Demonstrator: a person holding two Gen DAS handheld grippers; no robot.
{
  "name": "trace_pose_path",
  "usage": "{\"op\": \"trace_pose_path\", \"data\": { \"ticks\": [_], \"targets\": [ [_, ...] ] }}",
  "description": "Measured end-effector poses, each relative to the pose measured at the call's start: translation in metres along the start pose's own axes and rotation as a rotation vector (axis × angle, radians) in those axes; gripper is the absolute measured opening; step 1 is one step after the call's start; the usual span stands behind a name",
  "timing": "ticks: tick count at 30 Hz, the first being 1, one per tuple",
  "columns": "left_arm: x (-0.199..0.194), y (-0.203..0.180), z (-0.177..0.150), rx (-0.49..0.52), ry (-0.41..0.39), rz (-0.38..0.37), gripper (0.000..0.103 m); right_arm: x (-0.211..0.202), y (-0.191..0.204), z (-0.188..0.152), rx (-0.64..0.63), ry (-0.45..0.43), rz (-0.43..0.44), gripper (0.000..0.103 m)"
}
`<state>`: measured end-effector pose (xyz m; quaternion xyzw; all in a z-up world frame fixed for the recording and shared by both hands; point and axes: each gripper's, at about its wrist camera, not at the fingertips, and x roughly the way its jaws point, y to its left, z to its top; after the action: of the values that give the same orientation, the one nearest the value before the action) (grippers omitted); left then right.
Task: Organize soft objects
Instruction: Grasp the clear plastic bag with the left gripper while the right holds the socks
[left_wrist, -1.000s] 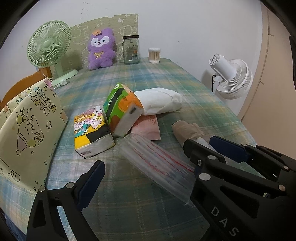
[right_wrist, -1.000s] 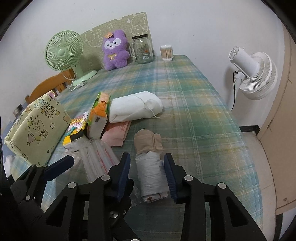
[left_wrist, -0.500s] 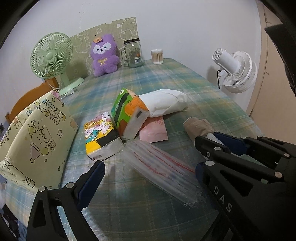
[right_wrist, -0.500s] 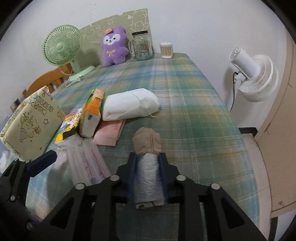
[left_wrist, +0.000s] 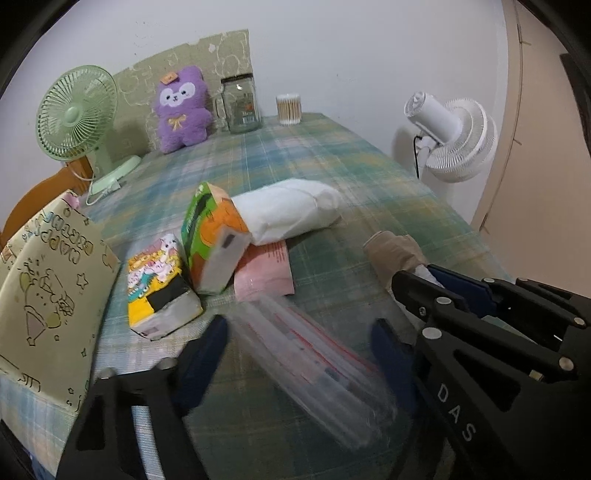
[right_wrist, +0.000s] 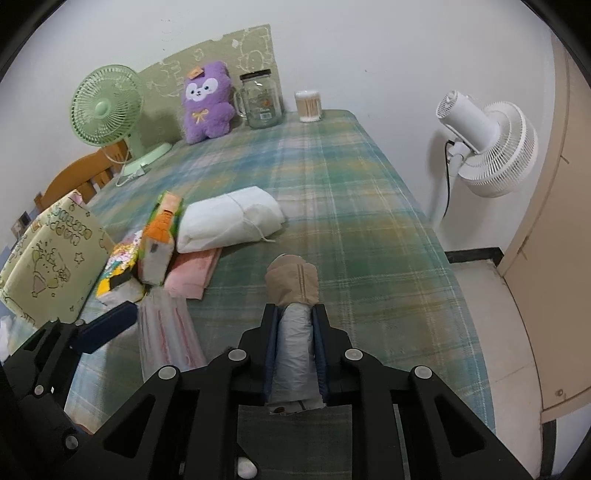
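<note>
My right gripper (right_wrist: 294, 314) is shut on a grey rolled bundle (right_wrist: 293, 350) with a tan cloth end (right_wrist: 293, 275), low over the plaid table. My left gripper (left_wrist: 299, 336) is open around a clear plastic pack (left_wrist: 314, 362), which lies between its fingers; the view is blurred. Beyond lie a yellow cartoon tissue pack (left_wrist: 159, 284), a green-orange tissue pack (left_wrist: 212, 236), a white drawstring pouch (left_wrist: 291, 210) and a pink packet (left_wrist: 266, 273). A cream cartoon bag (left_wrist: 48, 295) stands at the left.
At the back of the table (right_wrist: 332, 177) stand a green fan (right_wrist: 110, 110), a purple plush (right_wrist: 207, 99), a glass jar (right_wrist: 262, 99) and a cotton-swab tub (right_wrist: 308, 105). A white fan (right_wrist: 487, 147) stands off the right edge. A wooden chair (right_wrist: 77, 177) is at the left.
My right gripper has closed on the grey rolled bundle. My left gripper has moved forward over the clear plastic pack, which now lies between its fingers.
</note>
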<state>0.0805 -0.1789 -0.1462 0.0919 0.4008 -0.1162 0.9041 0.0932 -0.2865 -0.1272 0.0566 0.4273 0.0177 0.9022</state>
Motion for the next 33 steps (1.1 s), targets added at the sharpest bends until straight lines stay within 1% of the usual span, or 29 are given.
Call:
{"op": "trace_pose_path", "data": {
  "ticks": [1, 3, 5, 6, 9, 12, 20, 23, 26, 33],
  "targets": [
    [0.002, 0.001, 0.0, -0.002, 0.005, -0.004, 0.069, 0.001, -0.001, -0.001, 0.005, 0.007, -0.001, 0.021],
    [0.001, 0.001, 0.0, -0.004, 0.005, -0.025, 0.056, 0.0, -0.001, -0.001, 0.01, 0.004, 0.003, 0.021],
    [0.0, 0.001, -0.001, -0.005, 0.005, -0.032, 0.049, -0.002, -0.001, -0.001, 0.014, 0.004, 0.008, 0.021],
    [-0.001, 0.001, -0.002, 0.001, 0.005, -0.035, 0.043, -0.002, -0.001, -0.002, 0.015, 0.004, 0.006, 0.021],
    [-0.004, 0.002, -0.004, 0.008, 0.005, -0.035, 0.034, -0.005, 0.002, -0.004, 0.019, 0.006, 0.005, 0.021],
    [-0.007, 0.005, -0.005, 0.005, 0.002, -0.042, 0.029, -0.005, 0.004, -0.005, 0.029, 0.007, 0.013, 0.021],
    [-0.018, 0.012, -0.007, -0.007, -0.019, -0.06, 0.024, -0.017, 0.014, -0.007, 0.034, -0.014, 0.012, 0.021],
    [-0.022, 0.013, -0.006, 0.007, -0.021, -0.046, 0.02, -0.02, 0.017, -0.007, 0.036, -0.019, 0.007, 0.021],
    [-0.028, 0.014, -0.004, 0.027, -0.028, -0.028, 0.02, -0.025, 0.02, -0.006, 0.033, -0.026, 0.009, 0.021],
    [-0.043, 0.021, 0.008, 0.028, -0.056, -0.025, 0.02, -0.04, 0.028, 0.005, 0.03, -0.058, 0.009, 0.021]
  ]
}}
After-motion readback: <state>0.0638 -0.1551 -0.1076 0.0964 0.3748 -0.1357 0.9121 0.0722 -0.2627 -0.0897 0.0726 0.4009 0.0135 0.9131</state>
